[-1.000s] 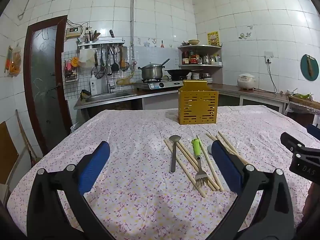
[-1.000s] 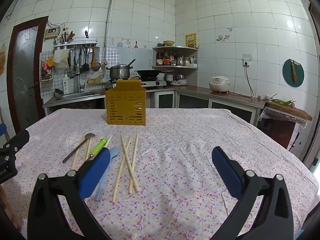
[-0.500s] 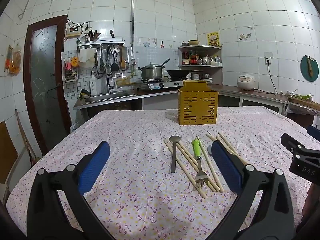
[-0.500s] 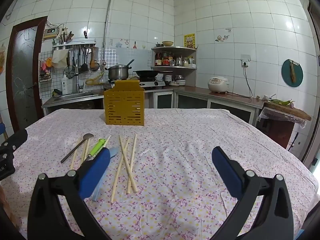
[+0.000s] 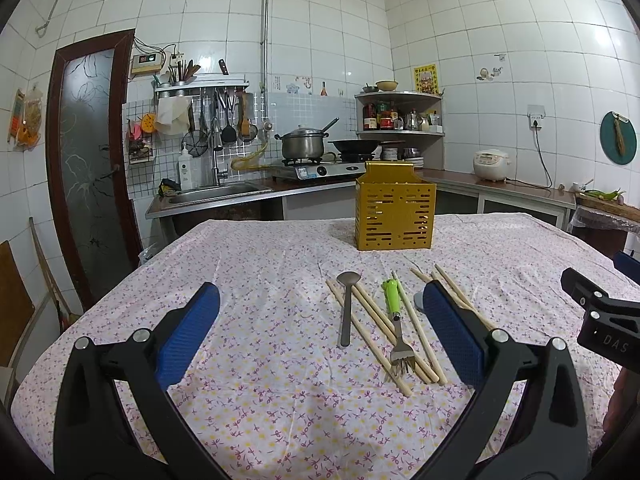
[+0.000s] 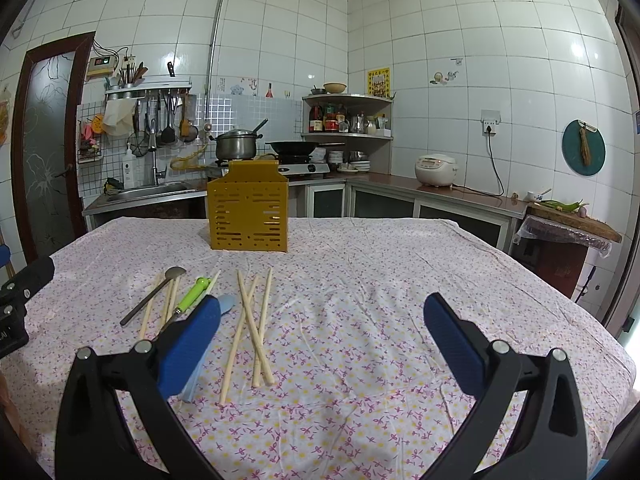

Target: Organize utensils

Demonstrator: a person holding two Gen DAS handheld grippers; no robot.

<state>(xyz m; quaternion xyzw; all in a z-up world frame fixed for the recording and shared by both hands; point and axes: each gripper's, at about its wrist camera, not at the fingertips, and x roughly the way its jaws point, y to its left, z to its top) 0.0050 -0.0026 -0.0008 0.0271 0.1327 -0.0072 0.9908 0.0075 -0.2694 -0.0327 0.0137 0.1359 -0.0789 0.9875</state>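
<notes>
A yellow slotted utensil holder (image 5: 394,216) (image 6: 249,212) stands upright at the far middle of the table. In front of it lie a grey metal spoon (image 5: 346,308) (image 6: 154,294), a fork with a green handle (image 5: 394,316) (image 6: 192,296), several wooden chopsticks (image 5: 372,320) (image 6: 252,320) and a pale blue spoon (image 6: 224,306), partly hidden behind my right gripper's left finger. My left gripper (image 5: 320,332) is open and empty, above the near table, short of the spoon and fork. My right gripper (image 6: 320,340) is open and empty, to the right of the chopsticks.
The table carries a pink floral cloth (image 5: 260,280) (image 6: 380,280). Behind it run a counter with a sink (image 5: 216,194), a stove with a pot (image 5: 302,146) and a rice cooker (image 6: 436,170). The right gripper's body shows at the left wrist view's right edge (image 5: 600,320).
The right gripper has drifted slightly, so the holder and utensils sit a little lower and left in its view. The left gripper has hardly moved. Both stay open.
</notes>
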